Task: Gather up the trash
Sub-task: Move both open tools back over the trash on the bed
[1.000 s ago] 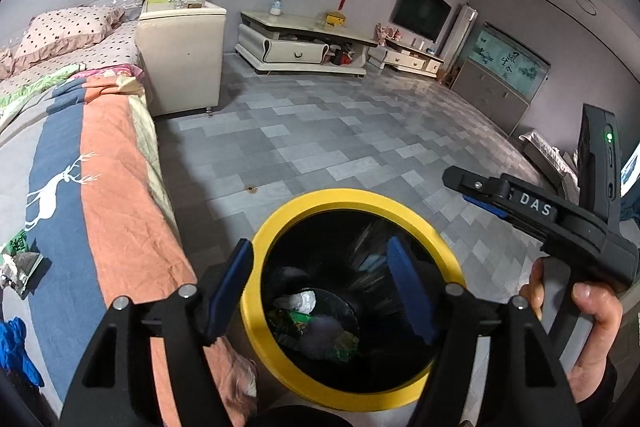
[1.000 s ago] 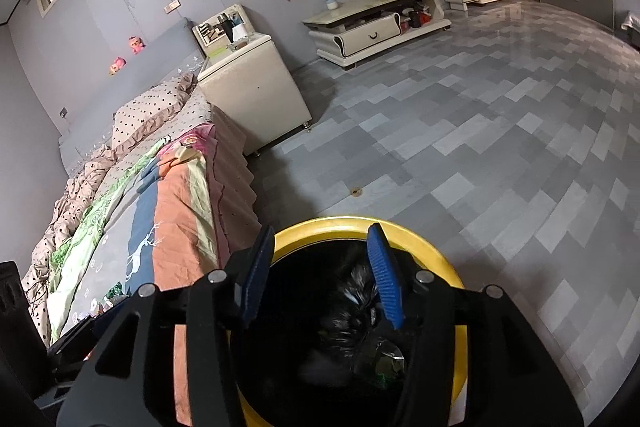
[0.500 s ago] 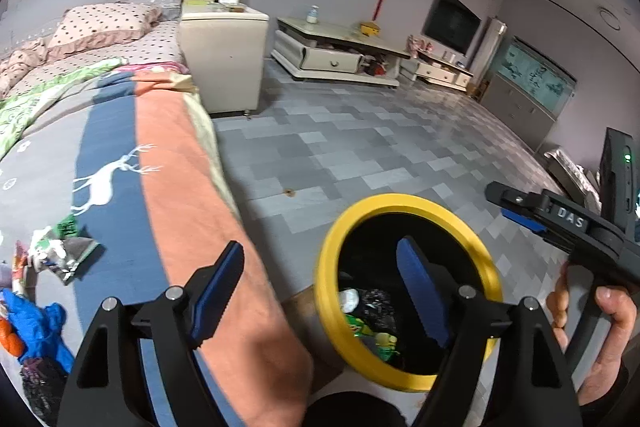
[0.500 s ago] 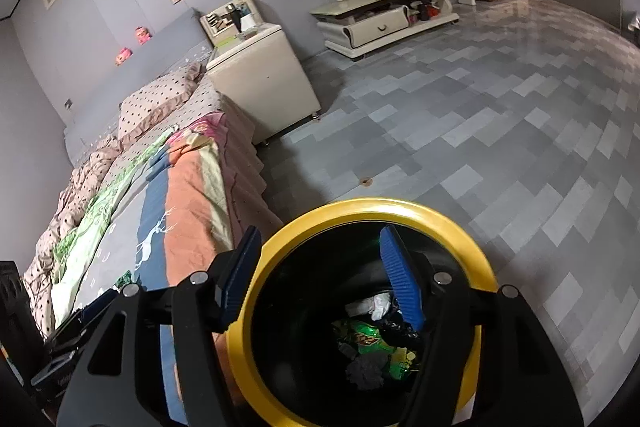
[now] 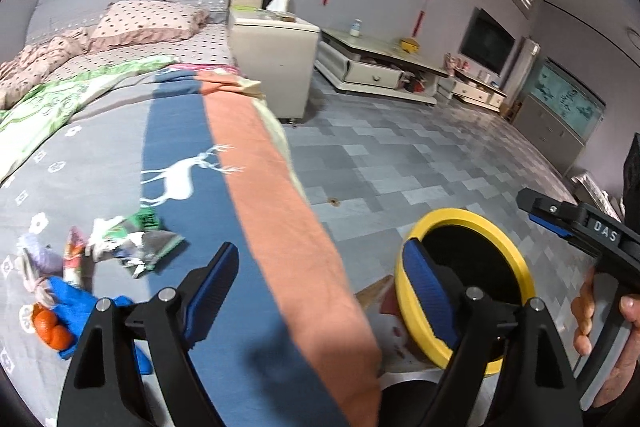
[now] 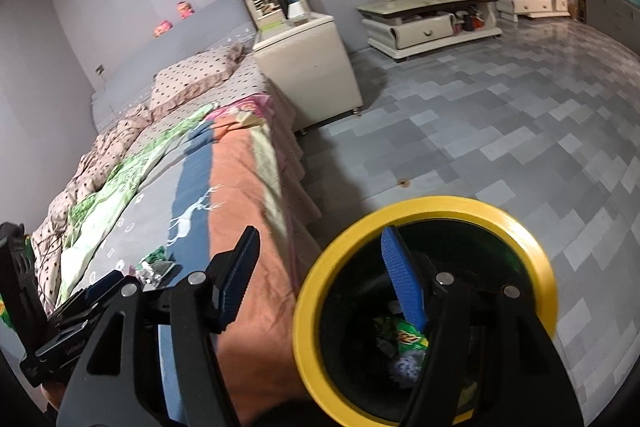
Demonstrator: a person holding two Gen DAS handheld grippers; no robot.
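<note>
Trash [image 5: 132, 247]: lay scattered on the bed [image 5: 188, 131], well in from its edge.
Bin [image 6: 424, 215]: stood just beside that edge.
Left gripper [image 5: 320, 283]: jaws had just widened, nothing between.
Right gripper [image 6: 320, 275]: jaws apart, empty.
Floor [image 6: 500, 115]: open tiles beyond.

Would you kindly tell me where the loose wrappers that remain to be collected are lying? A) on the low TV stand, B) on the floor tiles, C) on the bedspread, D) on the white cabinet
C: the wrappers lie in a small heap on the bedspread, left of the yellow-rimmed bin, which stands on the floor beside the bed.
</note>
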